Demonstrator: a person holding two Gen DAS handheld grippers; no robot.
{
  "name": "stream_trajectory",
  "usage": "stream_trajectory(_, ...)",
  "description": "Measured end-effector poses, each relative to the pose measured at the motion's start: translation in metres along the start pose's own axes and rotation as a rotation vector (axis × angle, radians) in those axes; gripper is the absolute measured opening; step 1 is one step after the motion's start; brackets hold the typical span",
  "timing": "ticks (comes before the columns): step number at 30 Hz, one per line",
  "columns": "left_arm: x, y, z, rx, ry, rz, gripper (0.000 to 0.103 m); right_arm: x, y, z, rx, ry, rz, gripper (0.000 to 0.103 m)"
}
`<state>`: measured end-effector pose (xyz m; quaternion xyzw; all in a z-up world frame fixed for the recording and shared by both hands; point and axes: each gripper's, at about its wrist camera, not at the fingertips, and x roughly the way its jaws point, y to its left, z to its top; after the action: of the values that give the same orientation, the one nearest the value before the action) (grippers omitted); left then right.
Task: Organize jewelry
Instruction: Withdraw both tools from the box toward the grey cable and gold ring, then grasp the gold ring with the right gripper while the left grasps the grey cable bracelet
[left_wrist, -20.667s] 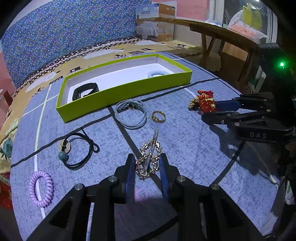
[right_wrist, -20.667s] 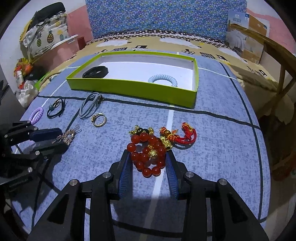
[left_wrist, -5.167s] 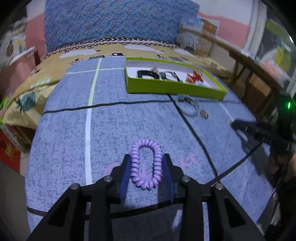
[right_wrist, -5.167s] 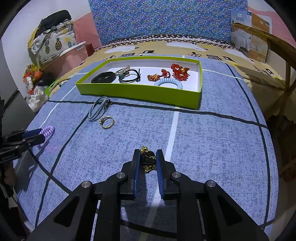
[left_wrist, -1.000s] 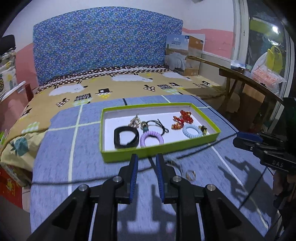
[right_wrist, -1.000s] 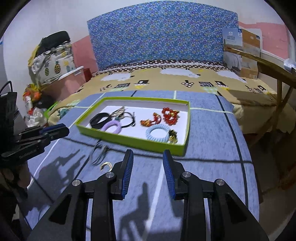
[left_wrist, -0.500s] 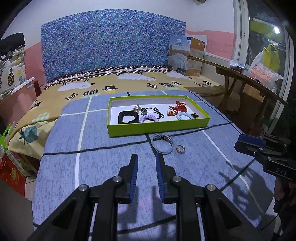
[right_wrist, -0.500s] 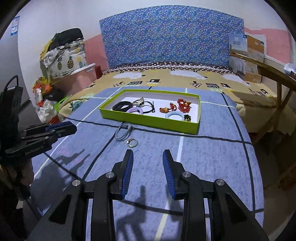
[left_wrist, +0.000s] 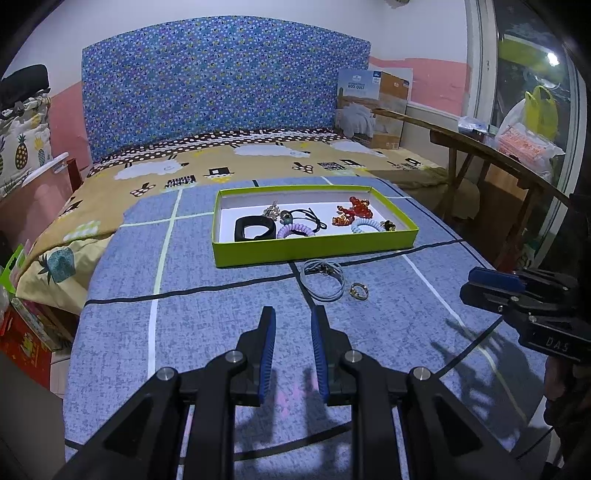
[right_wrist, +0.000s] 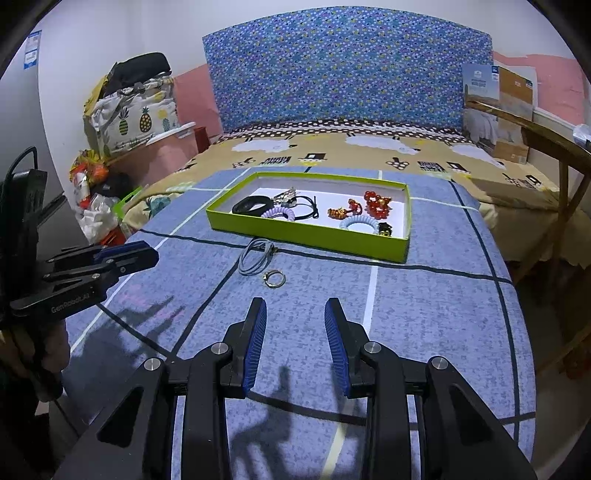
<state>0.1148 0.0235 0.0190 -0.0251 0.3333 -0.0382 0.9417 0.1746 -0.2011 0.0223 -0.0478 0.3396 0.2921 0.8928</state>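
Pineapple-print bundle (right_wrist: 136, 118) only in right view (yellow bag (left_wrist: 541, 110) only left); both hand-held grippers empty, left (left_wrist: 293, 325) narrow, right (right_wrist: 295, 315) wide.

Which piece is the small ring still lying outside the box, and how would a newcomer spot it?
Find the lime-green box on the blue bedspread. On the cloth just in front of its near wall lie two loose pieces side by side. The ring is the small metal hoop, nearer the camera than the looped grey cord, which is longer and soft.

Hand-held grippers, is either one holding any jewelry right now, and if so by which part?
Nothing is held. The left hand-held gripper and right hand-held gripper are both open and empty above the blue cover.
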Motion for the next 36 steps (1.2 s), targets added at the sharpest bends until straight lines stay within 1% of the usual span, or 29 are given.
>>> stream_trajectory(6,0.014,0.005,0.005,0.009,0.021,-0.001,0.021,0.027,0.005,0.007,-0.032,0.045,0.023,0.034)
stream_trajectory(10,0.020,0.009,0.008,0.004,0.028,-0.008,0.027,0.046,0.011,0.009,-0.063,0.085,0.037,0.034)
stream_trajectory(13,0.023,0.013,0.010,-0.006,0.031,-0.012,0.027,0.062,0.015,0.011,-0.082,0.120,0.043,0.034)
stream_trajectory(19,0.029,0.019,0.010,-0.021,0.041,-0.024,0.027,0.085,0.019,0.020,-0.097,0.159,0.063,0.034)
stream_trajectory(24,0.032,0.023,0.013,-0.029,0.044,-0.036,0.027,0.105,0.021,0.026,-0.102,0.198,0.053,0.034)
stream_trajectory(28,0.036,0.024,0.015,-0.033,0.045,-0.044,0.027,0.112,0.021,0.026,-0.104,0.220,0.045,0.034)
stream_trajectory(31,0.039,0.023,0.017,-0.033,0.049,-0.050,0.028,0.112,0.022,0.026,-0.116,0.219,0.038,0.022)
stream_trajectory(34,0.043,0.021,0.018,-0.034,0.055,-0.063,0.028,0.111,0.022,0.027,-0.119,0.217,0.037,0.021)
stream_trajectory(35,0.044,0.020,0.019,-0.032,0.057,-0.066,0.028,0.110,0.022,0.026,-0.121,0.214,0.036,0.011)
stream_trajectory(36,0.046,0.019,0.019,-0.030,0.059,-0.068,0.028,0.109,0.021,0.027,-0.121,0.210,0.037,0.005)
